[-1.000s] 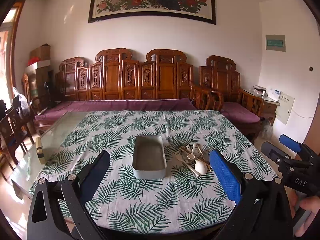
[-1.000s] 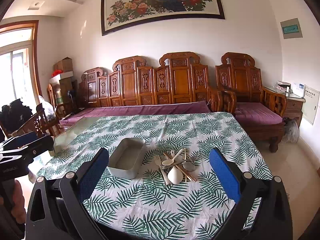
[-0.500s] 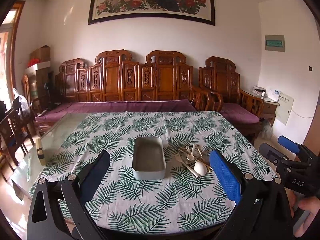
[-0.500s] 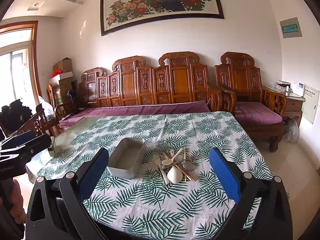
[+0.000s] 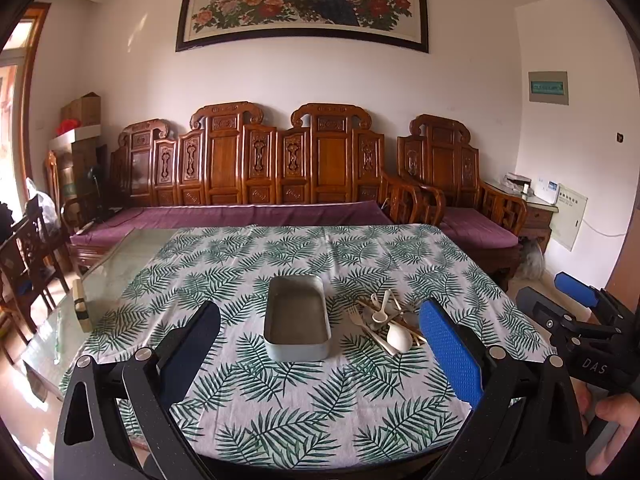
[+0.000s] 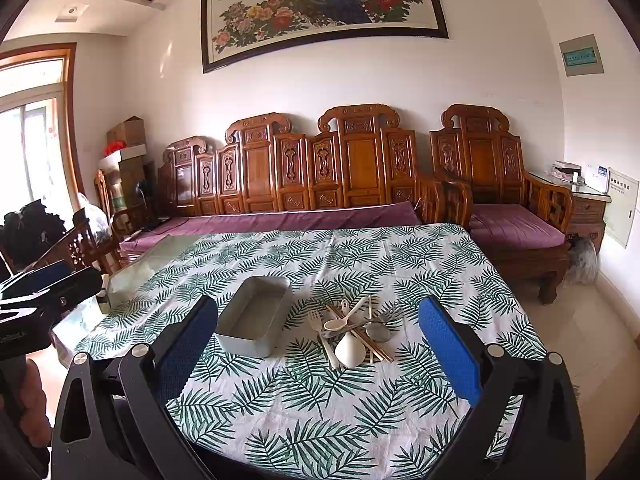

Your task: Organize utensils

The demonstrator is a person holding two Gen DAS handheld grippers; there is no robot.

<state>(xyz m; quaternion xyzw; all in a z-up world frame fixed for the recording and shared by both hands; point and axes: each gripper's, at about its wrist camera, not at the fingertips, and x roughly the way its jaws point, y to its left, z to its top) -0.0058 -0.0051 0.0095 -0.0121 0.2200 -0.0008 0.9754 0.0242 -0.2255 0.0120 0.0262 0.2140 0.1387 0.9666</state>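
Little has moved since the earlier frames; both views have only crept slightly nearer the table; lowest in the frame, the left gripper hangs wide and empty short of the near edge, and the right gripper hangs likewise, probably so either can reach in; at mid-frame the grey tray sits empty, open side up to receive things; just right of it the utensils lie in a loose crossed heap, none sorted yet.
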